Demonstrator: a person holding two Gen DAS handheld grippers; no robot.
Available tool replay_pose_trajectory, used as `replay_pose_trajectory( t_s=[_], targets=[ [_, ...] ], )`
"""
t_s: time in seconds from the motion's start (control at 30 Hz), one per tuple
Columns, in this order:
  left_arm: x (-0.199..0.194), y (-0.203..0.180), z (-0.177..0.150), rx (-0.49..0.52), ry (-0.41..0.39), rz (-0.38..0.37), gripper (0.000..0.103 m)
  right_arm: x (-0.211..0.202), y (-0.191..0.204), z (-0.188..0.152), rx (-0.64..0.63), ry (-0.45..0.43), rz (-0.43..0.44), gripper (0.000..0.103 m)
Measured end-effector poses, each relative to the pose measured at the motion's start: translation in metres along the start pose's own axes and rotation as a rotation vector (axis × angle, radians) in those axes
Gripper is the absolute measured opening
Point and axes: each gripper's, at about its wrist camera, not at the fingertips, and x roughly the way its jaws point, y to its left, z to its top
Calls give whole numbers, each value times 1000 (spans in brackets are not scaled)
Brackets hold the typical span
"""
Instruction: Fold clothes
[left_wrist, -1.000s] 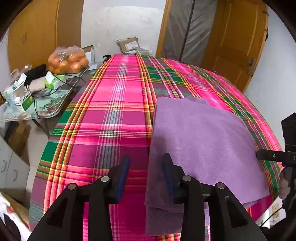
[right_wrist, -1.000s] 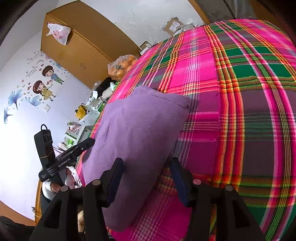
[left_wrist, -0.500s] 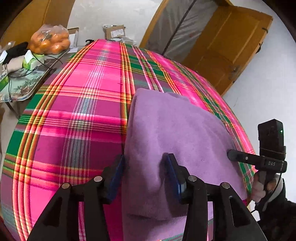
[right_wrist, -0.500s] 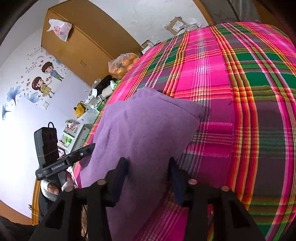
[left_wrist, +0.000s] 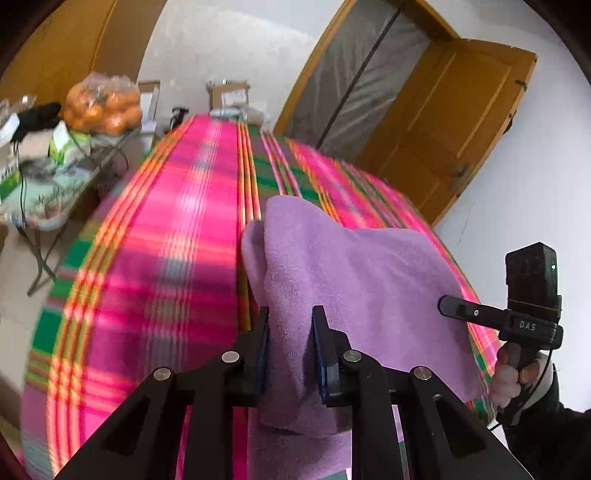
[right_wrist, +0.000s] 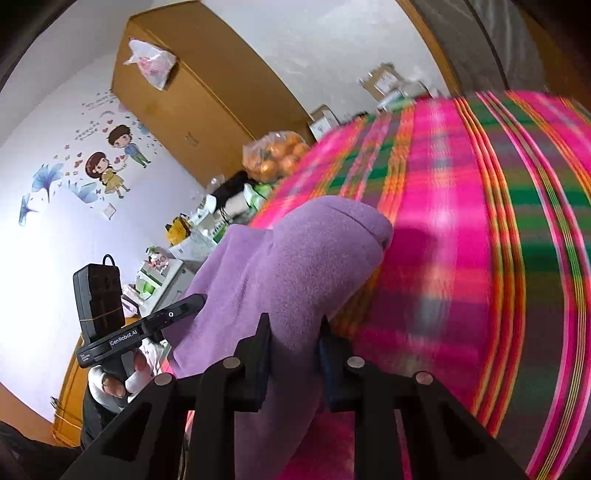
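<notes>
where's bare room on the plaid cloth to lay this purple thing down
Both the left gripper and right gripper pinch the purple cloth. Bare plaid cover lies left of it and beyond, toward the boxes. The side table with the oranges is crowded.

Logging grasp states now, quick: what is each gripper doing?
Left gripper: closed on the purple cloth.
Right gripper: closed on the same purple cloth.

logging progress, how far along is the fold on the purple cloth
Done: both near corners gripped, left gripper and right gripper shut on the purple cloth. In hand: near edge raised off the plaid tablecloth. Left: carrying it over and laying it flat.
</notes>
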Motion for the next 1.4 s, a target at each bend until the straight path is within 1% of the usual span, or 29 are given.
replay_pose_trajectory(
  t_s=[0.13, 0.43, 0.57, 0.7, 0.8, 0.83, 0.87, 0.9, 0.93, 1.03, 1.1, 1.13, 1.17, 1.23, 1.27, 1.37, 1.4],
  targets=[
    [3, 7, 29, 8, -31, 18, 21, 11, 9, 31, -55, -14, 2, 22],
    [27, 36, 101, 20, -81, 56, 21, 66, 10, 113, -113, -23, -2, 22],
    [45, 52, 133, 26, -95, 72, 21, 91, -4, 145, -100, -14, -16, 22],
    [76, 70, 147, 14, -72, 78, 21, 117, -23, 163, -93, 9, -50, 23],
    [106, 88, 146, -3, -19, 92, 21, 142, -45, 165, -70, 52, -90, 24],
    [116, 93, 146, -9, -1, 97, 22, 151, -54, 164, -57, 72, -109, 26],
    [126, 99, 146, -15, 17, 102, 22, 159, -63, 162, -45, 92, -128, 30],
    [130, 103, 145, -21, 25, 107, 24, 162, -69, 159, -29, 99, -127, 33],
    [124, 105, 143, -28, 13, 112, 27, 164, -75, 156, -15, 105, -127, 37],
    [105, 109, 136, -50, -21, 127, 28, 139, -62, 154, -58, 23, -159, 37],
    [91, 111, 132, -60, -50, 141, 26, 122, -53, 152, -86, -32, -180, 37],
    [83, 106, 131, -47, -71, 153, 26, 116, -42, 147, -115, -45, -178, 37],
    [81, 99, 128, -27, -72, 157, 26, 110, -31, 142, -145, -59, -177, 37],
    [75, 86, 122, 12, -75, 164, 26, 111, -7, 124, -236, -27, -206, 36],
    [74, 82, 119, 26, -73, 169, 26, 114, -1, 115, -262, -3, -219, 33],
    [79, 83, 115, 31, -46, 185, 26, 134, 2, 89, -304, 102, -269, 31],
    [80, 83, 113, 33, -37, 190, 26, 137, 0, 84, -298, 115, -281, 31]
  ],
)
